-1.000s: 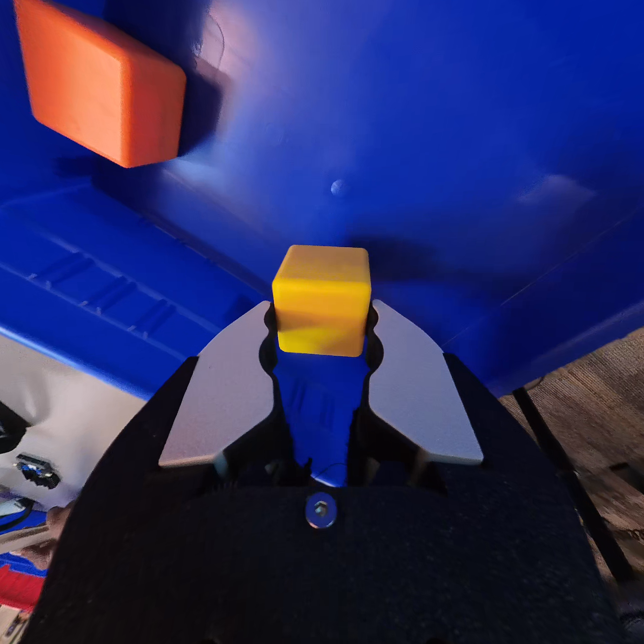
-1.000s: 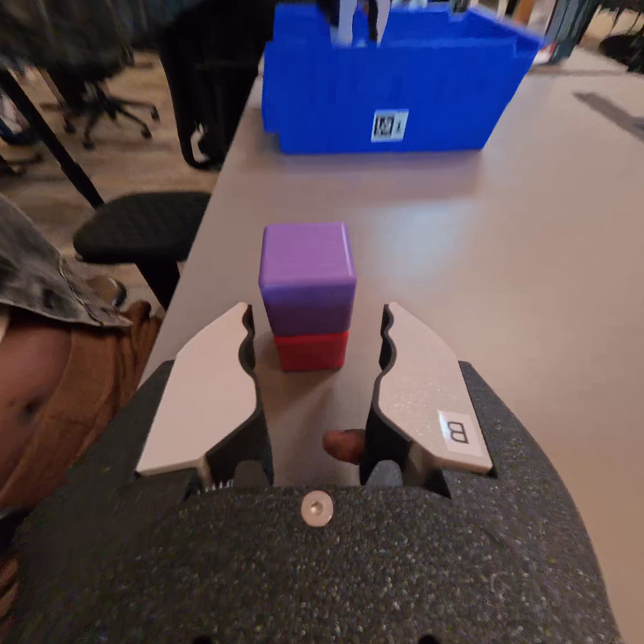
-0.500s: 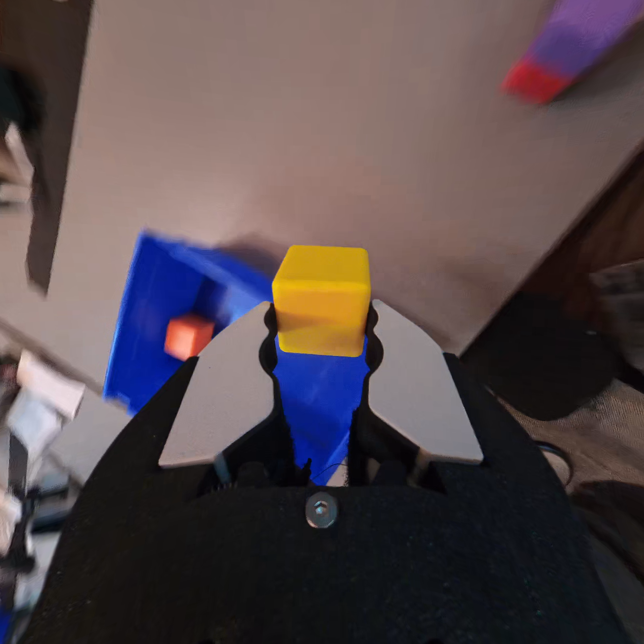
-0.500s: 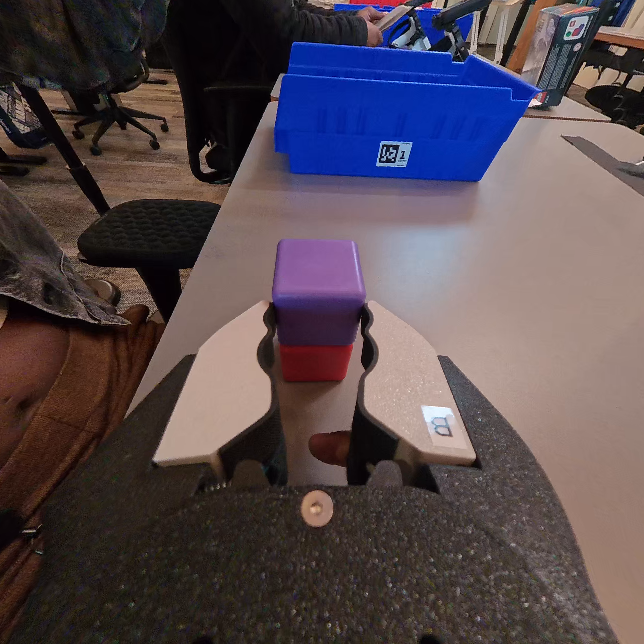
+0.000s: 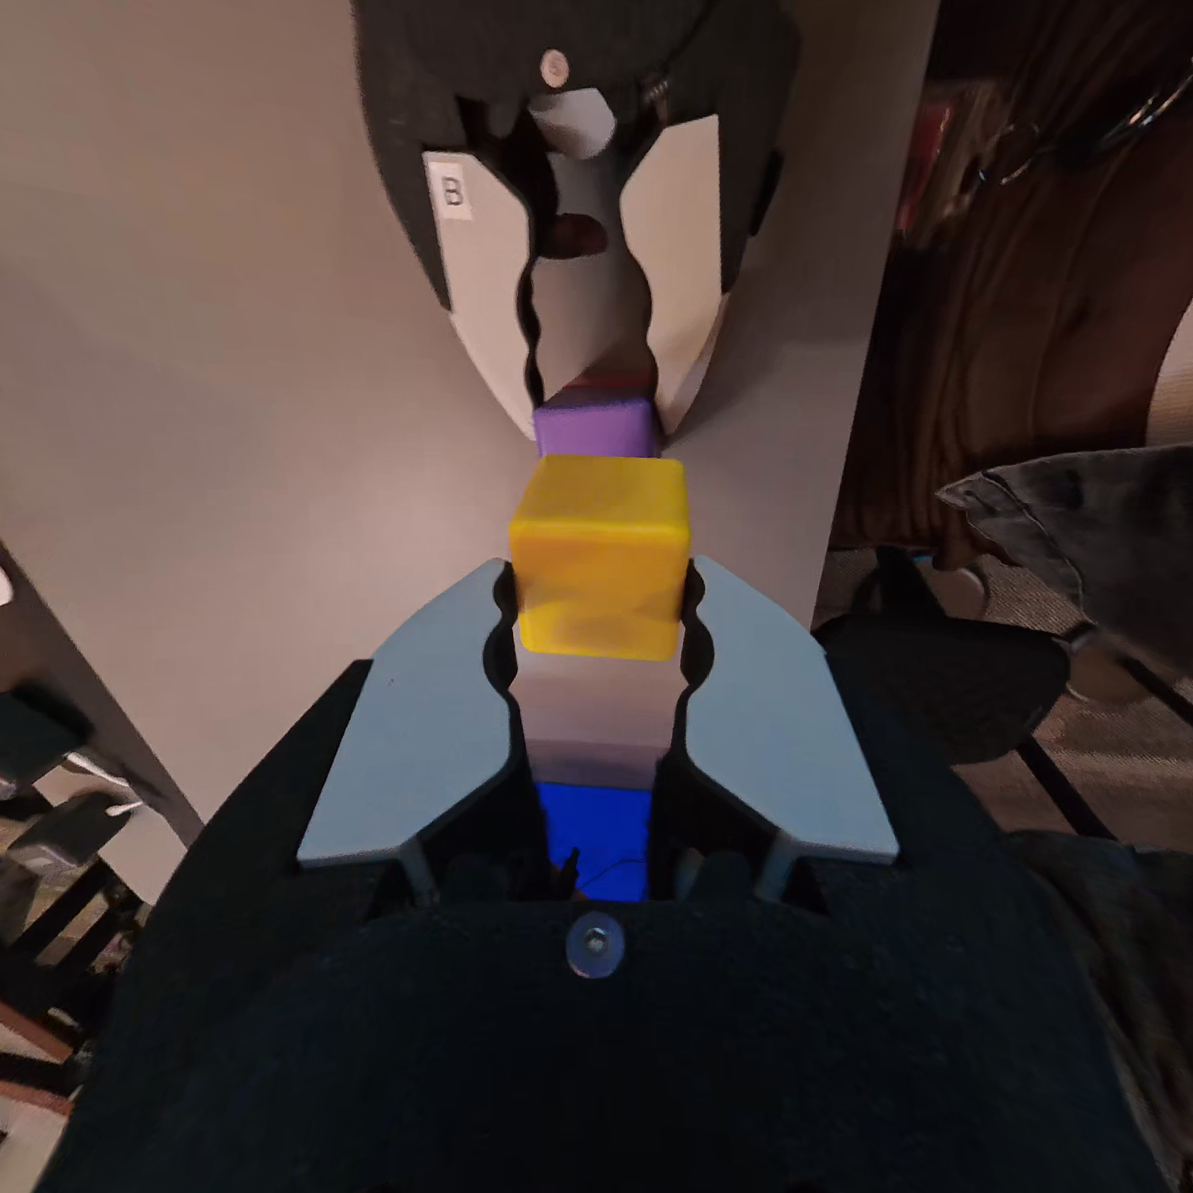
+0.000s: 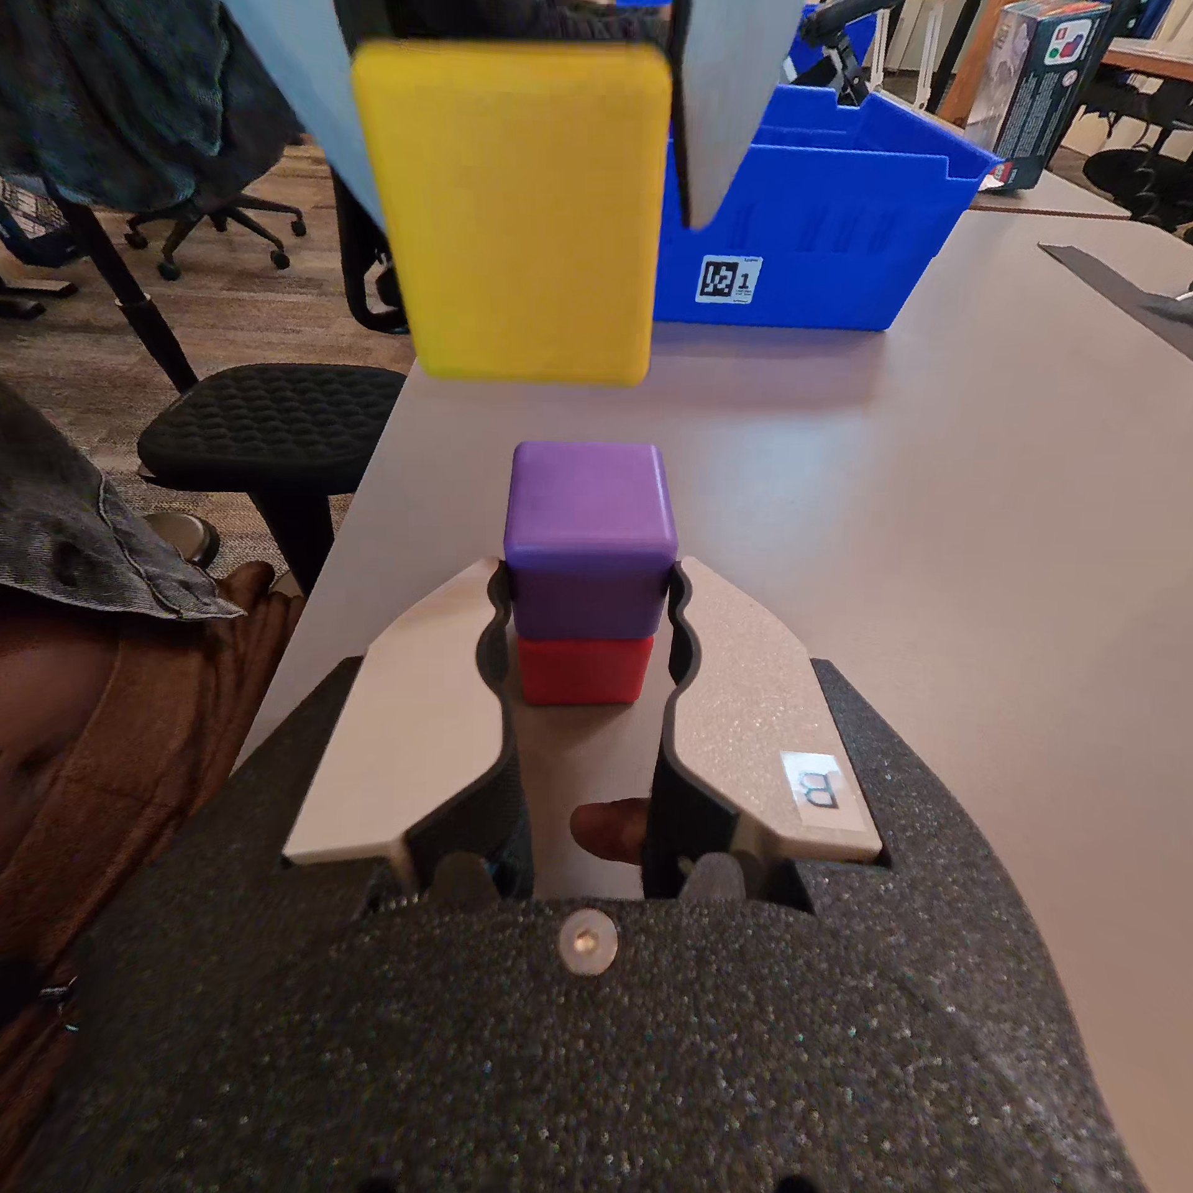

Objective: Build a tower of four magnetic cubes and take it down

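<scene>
Black foam-clad tongs (image 6: 589,603), grey wavy-edged fingers (image 6: 742,684)

A white sticker (image 6: 728,279) is sitting on the front wall of the blue bin (image 6: 807,258), carrying a black-and-white square code and one digit. Nearer than the bin, a small white label (image 6: 820,789) bearing a single letter is showing on a finger of the right gripper (image 6: 589,574). Beyond the bin, to its right, a printed box (image 6: 1039,84) is standing, its writing too small to read.
</scene>
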Action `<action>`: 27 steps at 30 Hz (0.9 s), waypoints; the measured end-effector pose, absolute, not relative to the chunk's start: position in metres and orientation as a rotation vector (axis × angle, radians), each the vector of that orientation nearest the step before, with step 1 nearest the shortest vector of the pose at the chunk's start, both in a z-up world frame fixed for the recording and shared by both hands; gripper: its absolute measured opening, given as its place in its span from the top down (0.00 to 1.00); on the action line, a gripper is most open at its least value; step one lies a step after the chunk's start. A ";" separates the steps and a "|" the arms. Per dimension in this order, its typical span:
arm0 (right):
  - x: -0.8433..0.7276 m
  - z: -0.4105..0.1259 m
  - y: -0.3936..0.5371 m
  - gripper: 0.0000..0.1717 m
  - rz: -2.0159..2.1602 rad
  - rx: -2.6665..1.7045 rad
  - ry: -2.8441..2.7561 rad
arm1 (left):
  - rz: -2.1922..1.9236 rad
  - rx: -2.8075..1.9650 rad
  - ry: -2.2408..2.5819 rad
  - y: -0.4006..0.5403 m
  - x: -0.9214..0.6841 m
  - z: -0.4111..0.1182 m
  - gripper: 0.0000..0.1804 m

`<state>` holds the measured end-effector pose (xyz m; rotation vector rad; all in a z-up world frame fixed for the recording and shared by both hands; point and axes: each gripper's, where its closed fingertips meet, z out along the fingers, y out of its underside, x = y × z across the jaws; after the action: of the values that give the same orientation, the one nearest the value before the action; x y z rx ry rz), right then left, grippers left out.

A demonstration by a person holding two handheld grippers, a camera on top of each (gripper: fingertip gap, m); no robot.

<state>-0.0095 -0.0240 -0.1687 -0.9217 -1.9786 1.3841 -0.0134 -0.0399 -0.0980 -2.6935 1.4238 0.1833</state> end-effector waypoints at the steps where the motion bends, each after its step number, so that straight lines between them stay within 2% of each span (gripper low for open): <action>1: -0.009 -0.169 -0.024 0.72 1.383 -0.921 -1.978 | 0.191 -2.716 1.426 -0.039 -0.012 -0.102 0.73; 15: -0.010 -0.169 -0.024 0.73 1.380 -0.925 -1.978 | 0.163 -2.809 1.422 -0.028 -0.014 -0.131 0.73; 27: -0.010 -0.169 -0.024 0.73 1.383 -0.931 -1.975 | 0.193 -2.812 1.334 -0.027 -0.014 -0.132 0.73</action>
<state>-0.0101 -0.0242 -0.1689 -0.9312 -1.9751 1.3827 -0.0136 -0.0268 -0.1318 -2.8124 1.3342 0.1934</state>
